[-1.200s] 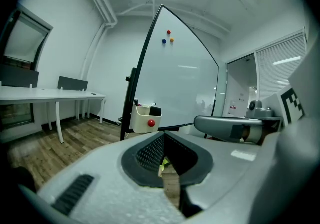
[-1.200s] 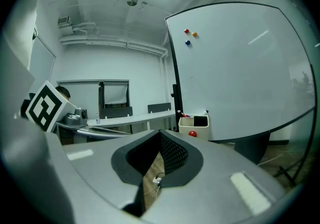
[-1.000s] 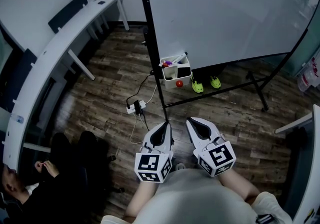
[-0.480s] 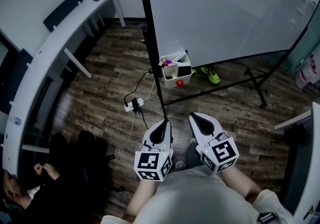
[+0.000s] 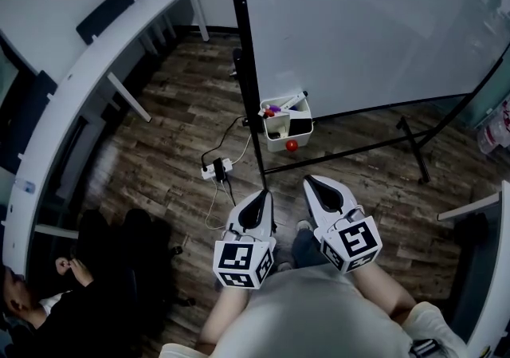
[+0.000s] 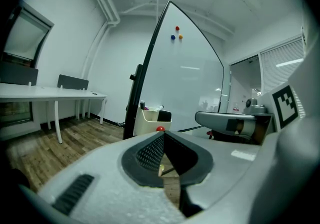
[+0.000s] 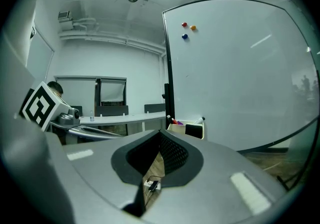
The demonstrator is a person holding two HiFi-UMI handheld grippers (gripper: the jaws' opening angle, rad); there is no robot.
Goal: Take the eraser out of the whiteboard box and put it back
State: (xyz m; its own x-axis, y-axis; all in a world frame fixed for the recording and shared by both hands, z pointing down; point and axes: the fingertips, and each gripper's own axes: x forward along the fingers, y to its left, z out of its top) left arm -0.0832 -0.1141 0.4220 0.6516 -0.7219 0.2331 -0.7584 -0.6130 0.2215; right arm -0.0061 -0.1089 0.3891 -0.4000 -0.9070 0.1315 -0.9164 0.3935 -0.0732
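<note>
The white whiteboard box (image 5: 276, 131) hangs on the board's black post, low down, with markers and the black eraser (image 5: 300, 124) standing in it. A red ball (image 5: 292, 144) sits on its front. My left gripper (image 5: 259, 198) and right gripper (image 5: 312, 182) are held side by side short of the box, both shut and empty, pointing at it. In the left gripper view the box (image 6: 146, 123) and eraser (image 6: 164, 115) lie straight ahead beyond my left gripper (image 6: 163, 136). In the right gripper view the box (image 7: 177, 128) and eraser (image 7: 193, 130) stand past my right gripper (image 7: 161, 136).
The large whiteboard (image 5: 358, 21) stands on a black frame with a floor leg (image 5: 410, 145). A power strip (image 5: 217, 170) with cables lies on the wooden floor between me and the box. A long white desk (image 5: 88, 85) runs along the left; a person (image 5: 48, 293) sits at lower left.
Both grippers have moved a little forward toward the whiteboard box, still shut. The green shoes seen behind the board earlier are out of sight.
</note>
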